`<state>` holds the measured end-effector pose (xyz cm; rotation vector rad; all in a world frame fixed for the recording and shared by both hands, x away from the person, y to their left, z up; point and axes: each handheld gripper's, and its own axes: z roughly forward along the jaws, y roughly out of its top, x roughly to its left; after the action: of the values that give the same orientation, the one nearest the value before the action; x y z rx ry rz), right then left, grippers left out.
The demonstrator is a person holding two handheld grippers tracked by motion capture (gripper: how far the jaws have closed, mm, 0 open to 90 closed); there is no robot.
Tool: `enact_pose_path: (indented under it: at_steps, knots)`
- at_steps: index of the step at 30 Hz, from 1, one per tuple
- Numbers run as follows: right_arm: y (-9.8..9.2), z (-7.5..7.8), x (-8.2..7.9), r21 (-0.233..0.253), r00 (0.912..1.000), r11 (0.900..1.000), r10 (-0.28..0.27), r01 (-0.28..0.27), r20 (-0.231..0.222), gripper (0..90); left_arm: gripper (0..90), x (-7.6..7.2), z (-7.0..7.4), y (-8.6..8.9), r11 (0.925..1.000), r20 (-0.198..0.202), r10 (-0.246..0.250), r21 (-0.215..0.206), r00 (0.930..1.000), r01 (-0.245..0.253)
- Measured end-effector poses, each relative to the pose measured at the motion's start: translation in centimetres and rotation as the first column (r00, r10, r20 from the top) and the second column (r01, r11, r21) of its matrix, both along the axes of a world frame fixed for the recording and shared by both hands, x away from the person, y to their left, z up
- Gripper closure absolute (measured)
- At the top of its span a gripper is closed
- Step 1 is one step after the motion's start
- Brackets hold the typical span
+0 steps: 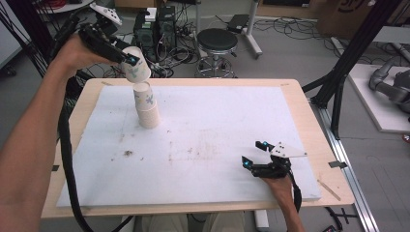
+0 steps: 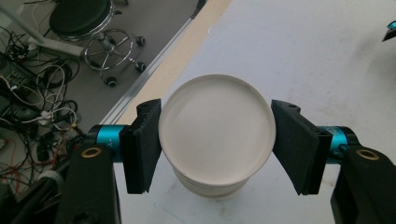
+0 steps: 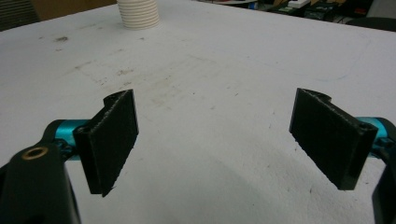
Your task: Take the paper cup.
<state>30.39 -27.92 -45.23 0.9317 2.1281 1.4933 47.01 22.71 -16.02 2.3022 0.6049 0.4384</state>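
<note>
The left tongs (image 1: 129,59) are gripping an upside-down paper cup (image 1: 135,65) by its sides, both black ribbed pads pressing the wall, and holding it just above a stack of inverted cups (image 1: 146,107) near the worktop's far left corner. From the left gripper view the cup (image 2: 216,133) is showing its round, flat, matte white base. The right tongs (image 1: 256,153) are resting wide apart and empty on the white board (image 1: 217,140), near the worktop's (image 1: 309,125) near right corner. The board is looking scuffed and stained.
</note>
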Motion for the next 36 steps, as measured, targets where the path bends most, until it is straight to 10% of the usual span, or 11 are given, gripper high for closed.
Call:
enact_pose_path:
  at_steps: [10, 18, 36]
  knots:
    - [0.0, 0.0, 0.0, 0.004, 1.0, 1.0, 0.001, -0.001, -0.001, 15.9, 36.5, -3.9, -2.5, -1.1, 0.9897, 0.031, -0.08, -0.117, 0.9963, 0.083]
    - [-0.1, 0.0, 0.0, 0.005, 1.0, 1.0, 0.001, -0.001, 0.004, 15.9, 36.5, -8.2, -6.0, -2.8, 0.9552, 0.082, -0.158, -0.24, 0.9841, 0.173]
    - [-0.2, 0.0, 0.0, 0.009, 1.0, 1.0, 0.007, -0.007, 0.004, 16.0, 36.4, -13.5, -16.0, -6.0, 0.8261, 0.138, -0.223, -0.498, 0.9649, 0.263]
